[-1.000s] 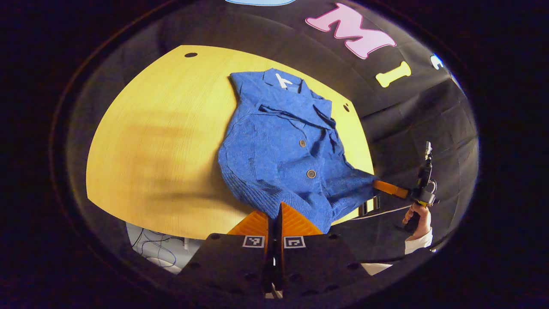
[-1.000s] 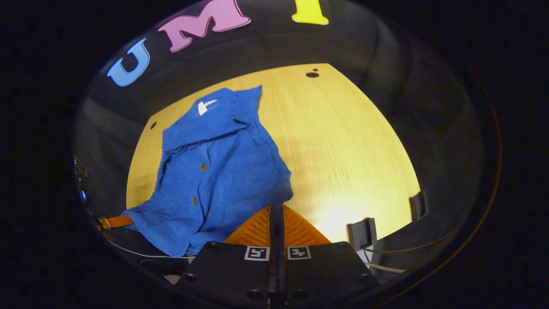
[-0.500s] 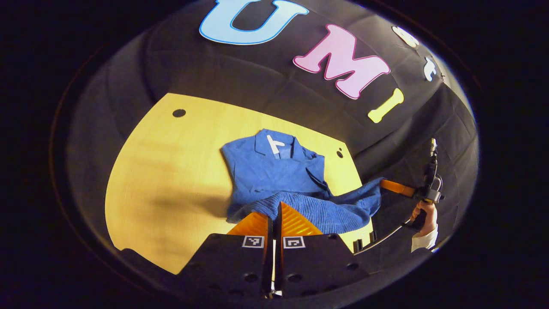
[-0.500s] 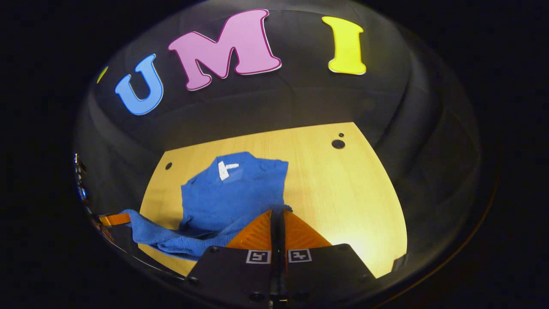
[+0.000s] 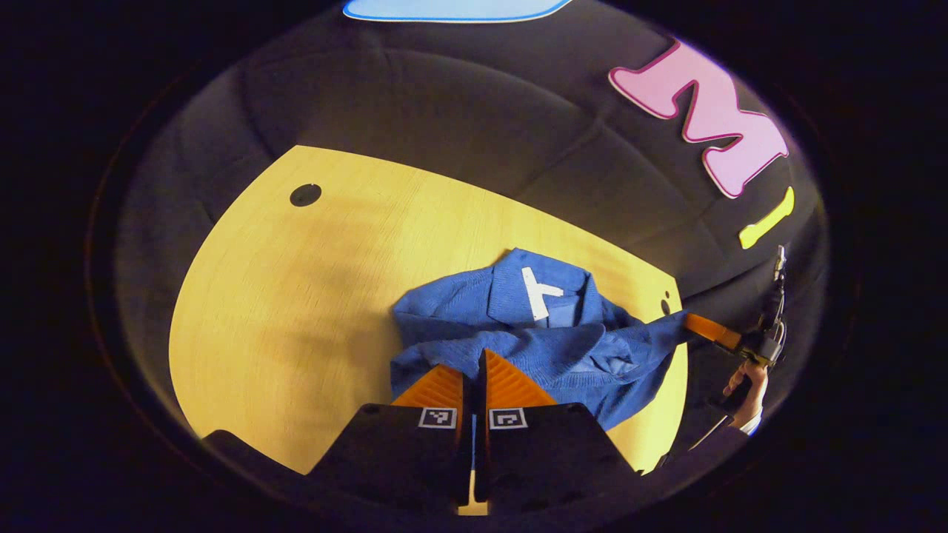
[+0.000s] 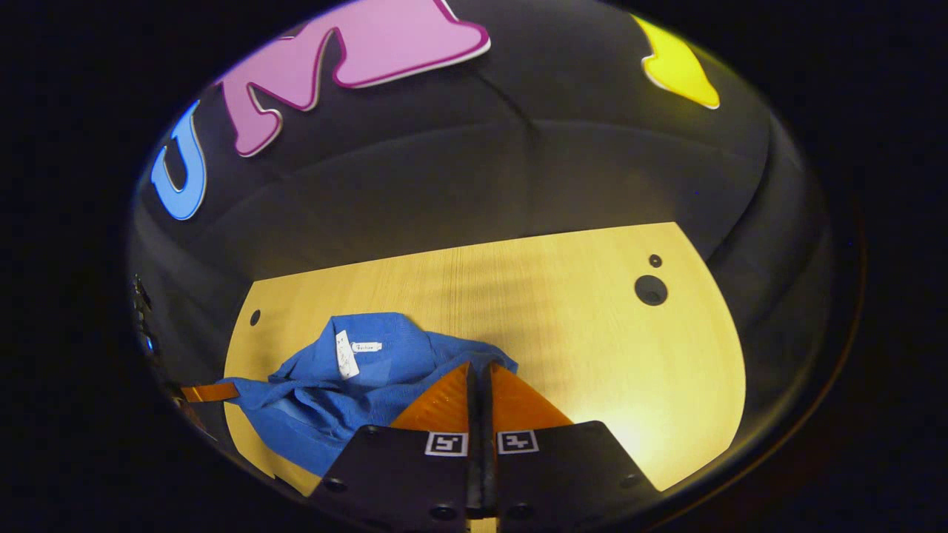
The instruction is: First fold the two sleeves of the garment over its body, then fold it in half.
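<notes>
Step in hand: the fold in half; the blue garment (image 5: 548, 333) lies on the worktop (image 5: 296, 296), its hem raised and carried toward the collar label (image 5: 535, 293). The left tool (image 5: 474, 366) is clamped on one hem corner; the right tool (image 6: 480, 377) is clamped on the other hem corner. Next move, as judged: lay the hem down level with the collar, edges aligned, then part both tools.

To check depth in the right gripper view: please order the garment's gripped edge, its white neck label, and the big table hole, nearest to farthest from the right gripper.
1. Gripped edge, at the right gripper.
2. White neck label, left.
3. Big table hole, far right.
</notes>
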